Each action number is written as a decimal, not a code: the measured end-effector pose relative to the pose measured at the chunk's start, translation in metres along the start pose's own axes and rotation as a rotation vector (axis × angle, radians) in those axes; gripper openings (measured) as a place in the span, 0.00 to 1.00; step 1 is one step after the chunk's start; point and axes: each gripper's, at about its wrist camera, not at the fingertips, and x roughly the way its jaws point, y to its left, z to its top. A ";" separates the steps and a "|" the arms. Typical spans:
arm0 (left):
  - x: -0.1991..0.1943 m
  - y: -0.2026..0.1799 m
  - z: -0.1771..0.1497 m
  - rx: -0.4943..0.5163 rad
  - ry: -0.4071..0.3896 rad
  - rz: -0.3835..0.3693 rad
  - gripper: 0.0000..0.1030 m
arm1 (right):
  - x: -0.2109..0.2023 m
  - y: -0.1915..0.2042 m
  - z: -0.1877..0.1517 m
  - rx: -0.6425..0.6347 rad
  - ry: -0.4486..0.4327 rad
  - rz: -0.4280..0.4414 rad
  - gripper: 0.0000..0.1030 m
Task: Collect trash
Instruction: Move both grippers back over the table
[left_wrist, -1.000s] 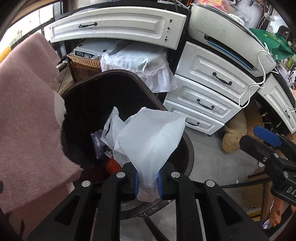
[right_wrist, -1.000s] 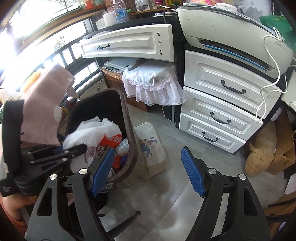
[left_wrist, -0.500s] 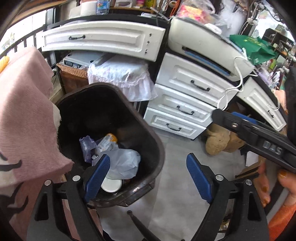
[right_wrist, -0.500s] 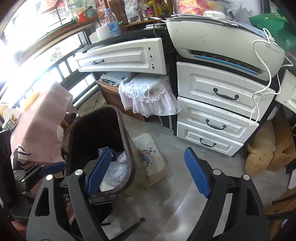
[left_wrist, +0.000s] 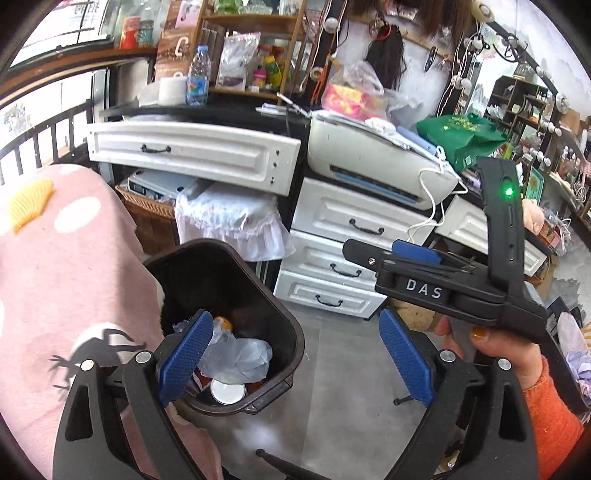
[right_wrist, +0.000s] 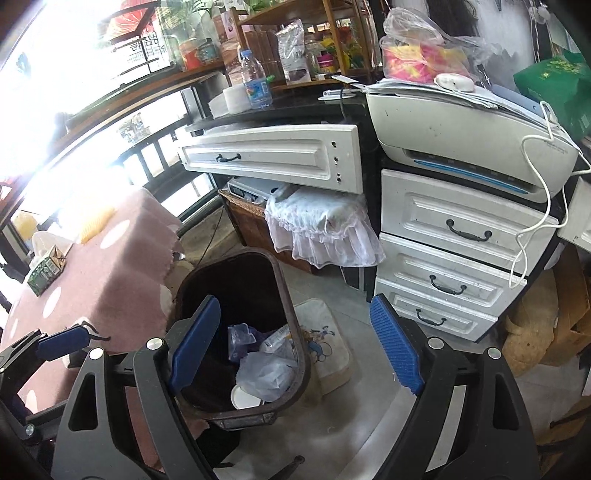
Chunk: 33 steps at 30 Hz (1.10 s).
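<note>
Both grippers are empty right now, jaws spread wide. The left gripper (left_wrist: 295, 358) hangs above the dark trash bin's (left_wrist: 295, 332) right rim; the right gripper (right_wrist: 295, 347) sits about the same. The crumpled plastic bag (left_wrist: 236, 360) lies in the bin, below and left of both, beside a round white lid (left_wrist: 227, 392). Next trash probably isn't here, so both need to swing away.

White drawers (right_wrist: 454, 236), grey floor (left_wrist: 343, 398)

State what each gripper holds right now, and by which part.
Nothing. The left gripper and right gripper are both open and empty; the plastic bag lies in the bin.
</note>
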 end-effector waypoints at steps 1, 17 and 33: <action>-0.005 0.001 0.002 0.001 -0.011 0.002 0.88 | -0.003 0.004 0.002 -0.006 -0.008 0.008 0.80; -0.086 0.055 0.013 0.005 -0.136 0.165 0.93 | -0.024 0.099 0.025 -0.153 -0.078 0.187 0.88; -0.153 0.149 -0.011 -0.101 -0.158 0.369 0.94 | -0.012 0.226 0.030 -0.350 -0.039 0.396 0.89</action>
